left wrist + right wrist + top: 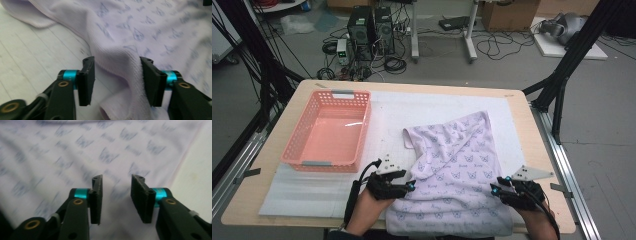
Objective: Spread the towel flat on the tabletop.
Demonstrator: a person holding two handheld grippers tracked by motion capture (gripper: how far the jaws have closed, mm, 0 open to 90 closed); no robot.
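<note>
A pale lilac cloth [452, 155] printed with small blue butterflies lies rumpled on the near right part of the white mat, its near edge hanging at the table's front. My left gripper [412, 187] sits at the cloth's left edge. In the left gripper view its jaws [116, 80] stand apart, with a raised fold of the cloth [140, 32] between them and no pinch on it. My right gripper [493, 189] is at the cloth's near right corner. In the right gripper view it [116, 197] is open just over the flat cloth [75, 152], with nothing held.
A pink plastic basket [292, 160] stands empty on the left of the white mat [312, 195]. The wooden table [539, 150] ends close to the right of the cloth. Black frame struts, cables and computer boxes stand on the floor beyond.
</note>
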